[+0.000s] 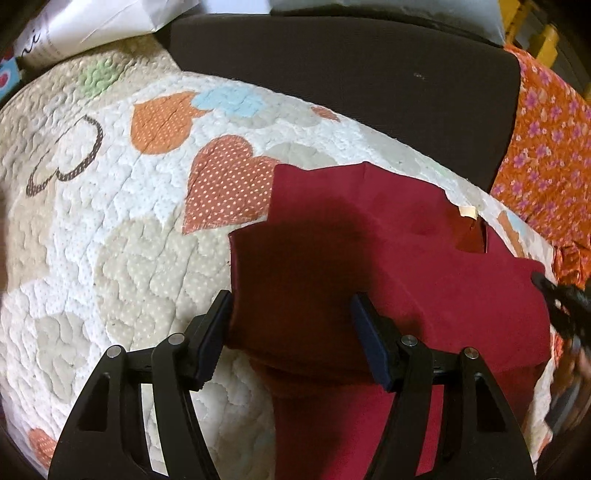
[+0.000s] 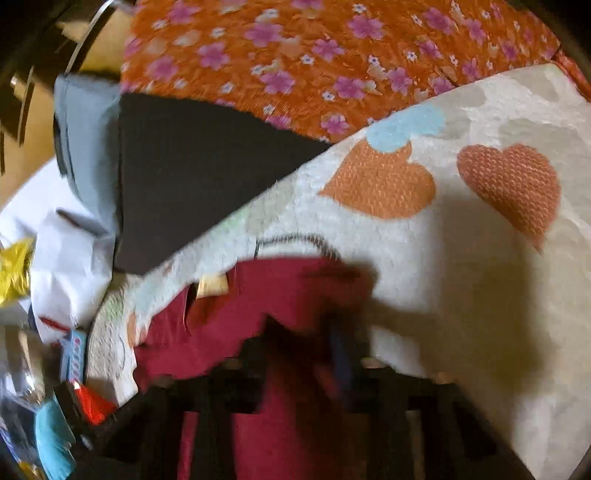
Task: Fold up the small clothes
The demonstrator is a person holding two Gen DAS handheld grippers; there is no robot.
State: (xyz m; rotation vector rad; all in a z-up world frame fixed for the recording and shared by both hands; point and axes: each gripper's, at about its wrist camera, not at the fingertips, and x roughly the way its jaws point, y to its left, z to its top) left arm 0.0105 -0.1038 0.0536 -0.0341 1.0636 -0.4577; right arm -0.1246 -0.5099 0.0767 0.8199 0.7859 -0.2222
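Note:
A dark red garment (image 1: 369, 258) lies on a quilt with heart patches (image 1: 129, 221). A cream label (image 1: 467, 211) shows at its neck opening. My left gripper (image 1: 291, 317) stands open over the garment's near left part. Its left pad is at the cloth's edge and its right pad rests on top. Red cloth runs down between the fingers. My right gripper (image 1: 543, 288) comes in blurred at the garment's right edge. In the right wrist view the picture is smeared. There the right gripper (image 2: 306, 336) has narrow jaws with the red garment (image 2: 295, 291) bunched between them.
A dark brown cushion (image 1: 351, 74) lies beyond the quilt, with orange floral fabric (image 1: 546, 147) to its right. White paper (image 1: 92, 26) sits at the far left. In the right wrist view, clutter of wrappers and paper (image 2: 66, 258) fills the left side beside the quilt (image 2: 461, 295).

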